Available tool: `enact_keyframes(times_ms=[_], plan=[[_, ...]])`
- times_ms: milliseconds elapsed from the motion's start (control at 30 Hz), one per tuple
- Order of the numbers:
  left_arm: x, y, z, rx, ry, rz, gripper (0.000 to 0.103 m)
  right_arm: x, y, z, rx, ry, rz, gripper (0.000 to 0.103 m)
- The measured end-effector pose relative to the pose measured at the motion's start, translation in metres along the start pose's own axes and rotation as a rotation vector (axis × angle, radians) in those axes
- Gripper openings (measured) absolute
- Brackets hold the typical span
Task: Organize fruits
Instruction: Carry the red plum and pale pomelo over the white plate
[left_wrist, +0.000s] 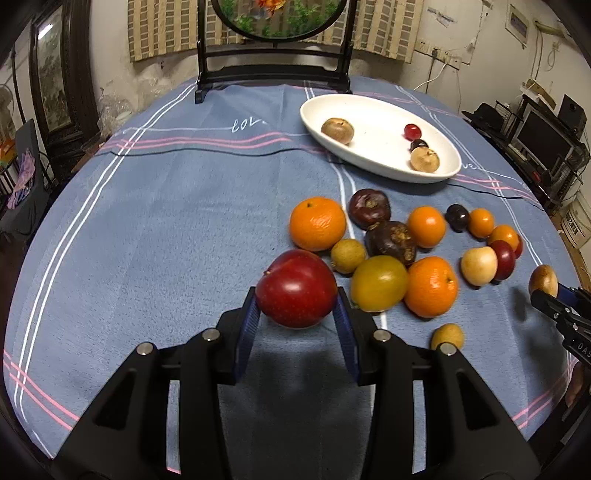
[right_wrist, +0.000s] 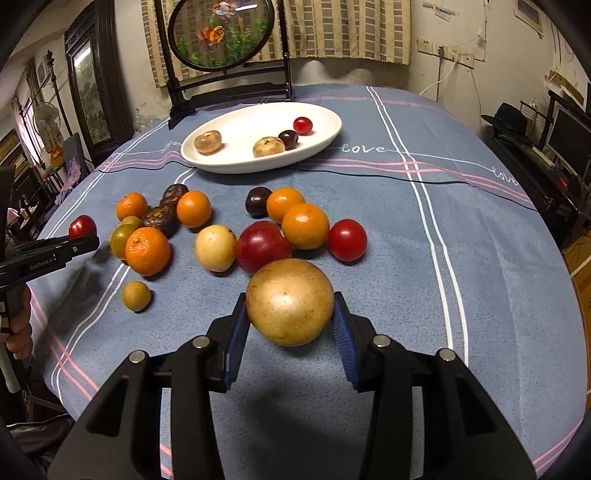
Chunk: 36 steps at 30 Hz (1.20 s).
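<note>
Your left tool (left_wrist: 297, 308) clamps a red apple (left_wrist: 296, 288) above the table (left_wrist: 147, 240); your right tool (right_wrist: 290, 317) grips a golden-brown round fruit (right_wrist: 290, 302).

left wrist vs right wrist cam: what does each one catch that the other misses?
Left wrist only: the left gripper close up, shut on a red apple, and "lov" stitched on the cloth left of the dish.

Right wrist only: the right gripper close up, shut on a golden-brown fruit, and a hand at the left edge.

Both: the white dish with four small fruits, the fruit pile, the blue tablecloth.
</note>
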<state>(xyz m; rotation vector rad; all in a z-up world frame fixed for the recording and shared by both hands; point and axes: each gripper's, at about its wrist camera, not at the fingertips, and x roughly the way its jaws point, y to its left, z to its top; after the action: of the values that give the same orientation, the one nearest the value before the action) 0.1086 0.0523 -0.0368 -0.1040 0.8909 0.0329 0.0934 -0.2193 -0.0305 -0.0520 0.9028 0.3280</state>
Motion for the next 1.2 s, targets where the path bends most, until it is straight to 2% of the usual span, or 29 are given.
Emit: enact_keyframes(times_ms=[467,733,967,1200], plan=[[-0.019,-0.023,0.026,0.069,-0.068,-0.028,0.041,-0.012,0.021,0.022,-0.071,-0.054,0.056,0.044],[-0.02,-0.047,0.063,0.112,-0.113,-0.069,0.041,-0.014,0.042,0.062,-0.144,-0.11,0.075,0.044],[0.0,-0.067,0.095,0.146,-0.112,-0.068,0.041,0.004,0.055,0.096,-0.183,-0.113,0.107,0.044],[0.041,-0.076,0.125,0.136,-0.082,-0.074,0.041,0.047,0.051,0.136,-0.185,-0.076,0.053,0.044]])
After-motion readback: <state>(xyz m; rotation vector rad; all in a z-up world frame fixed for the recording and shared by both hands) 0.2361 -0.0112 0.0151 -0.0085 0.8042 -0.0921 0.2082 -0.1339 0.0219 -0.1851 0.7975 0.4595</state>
